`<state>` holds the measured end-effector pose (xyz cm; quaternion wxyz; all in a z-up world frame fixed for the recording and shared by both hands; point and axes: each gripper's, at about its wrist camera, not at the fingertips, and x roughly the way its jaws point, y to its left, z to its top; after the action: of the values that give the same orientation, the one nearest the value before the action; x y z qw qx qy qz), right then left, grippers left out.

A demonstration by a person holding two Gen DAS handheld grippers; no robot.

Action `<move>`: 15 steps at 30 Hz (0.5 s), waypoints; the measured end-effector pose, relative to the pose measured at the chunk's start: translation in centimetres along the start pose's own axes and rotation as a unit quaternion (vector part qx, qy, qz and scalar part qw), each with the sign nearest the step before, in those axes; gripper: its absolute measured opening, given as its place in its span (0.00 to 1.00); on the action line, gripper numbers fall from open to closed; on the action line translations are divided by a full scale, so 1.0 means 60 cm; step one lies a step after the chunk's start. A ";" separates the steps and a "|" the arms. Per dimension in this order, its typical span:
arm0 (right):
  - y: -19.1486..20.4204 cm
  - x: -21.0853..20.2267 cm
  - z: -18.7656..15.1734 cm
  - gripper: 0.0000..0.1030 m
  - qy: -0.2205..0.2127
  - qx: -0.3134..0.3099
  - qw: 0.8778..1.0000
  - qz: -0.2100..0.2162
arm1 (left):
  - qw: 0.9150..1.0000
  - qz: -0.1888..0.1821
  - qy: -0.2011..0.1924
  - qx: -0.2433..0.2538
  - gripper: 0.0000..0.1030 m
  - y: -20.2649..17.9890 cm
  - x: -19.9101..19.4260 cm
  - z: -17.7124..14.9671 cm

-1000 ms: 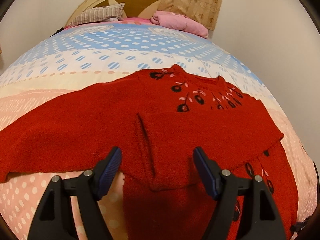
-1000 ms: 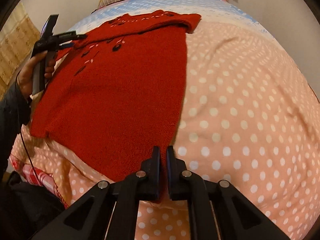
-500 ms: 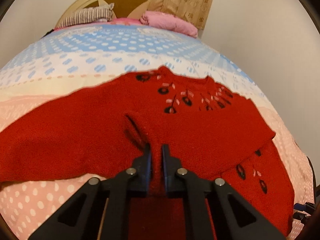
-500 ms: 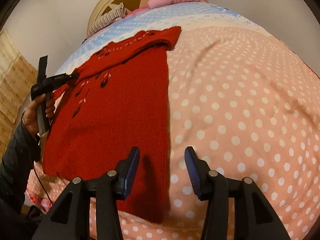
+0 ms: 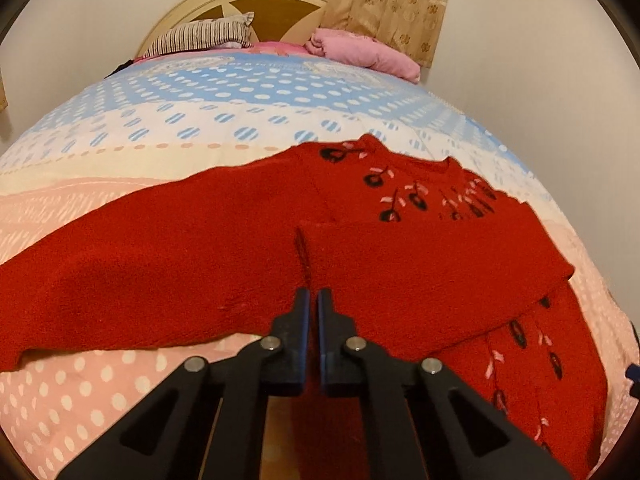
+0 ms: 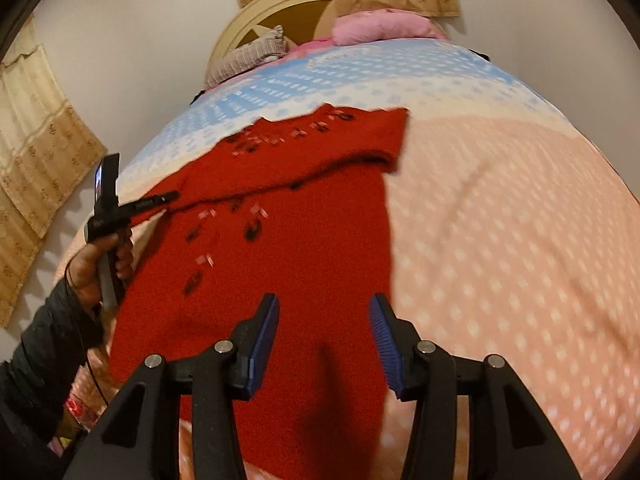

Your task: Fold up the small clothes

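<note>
A small red knitted sweater (image 5: pixel 400 264) with black and pink flower stitching lies spread on the bed. One sleeve is folded across the chest; the other sleeve (image 5: pixel 140 256) stretches out to the left. My left gripper (image 5: pixel 313 298) is shut on the end of the folded sleeve. In the right wrist view the sweater (image 6: pixel 304 248) lies lengthwise, and my right gripper (image 6: pixel 324 312) is open above its lower body, holding nothing. The left gripper (image 6: pixel 132 208) shows there at the sweater's left edge, held by a hand.
The bed has a polka-dot cover (image 5: pixel 80 392), pink near me, blue and white farther off. A striped pillow (image 5: pixel 204 34), a pink bundle (image 5: pixel 360 50) and a round headboard (image 5: pixel 240 4) stand at the far end. Walls close both sides; the bed's right edge (image 6: pixel 600 320) is near.
My left gripper has shut on the folded sleeve's end and stays shut. My right gripper has opened, let go of the hem and lifted forward over the sweater's body.
</note>
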<state>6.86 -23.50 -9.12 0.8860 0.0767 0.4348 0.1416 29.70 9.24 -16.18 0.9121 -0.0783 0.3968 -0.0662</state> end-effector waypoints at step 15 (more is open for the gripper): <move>0.066 0.080 0.033 0.47 0.011 -0.025 0.999 0.029 | 1.000 -0.023 0.002 0.013 0.06 -0.013 0.011 0.002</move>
<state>10.52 -18.23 -10.48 0.8781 0.0654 0.4387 0.1795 30.18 8.35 -16.39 0.9105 -0.0756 0.3961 -0.0919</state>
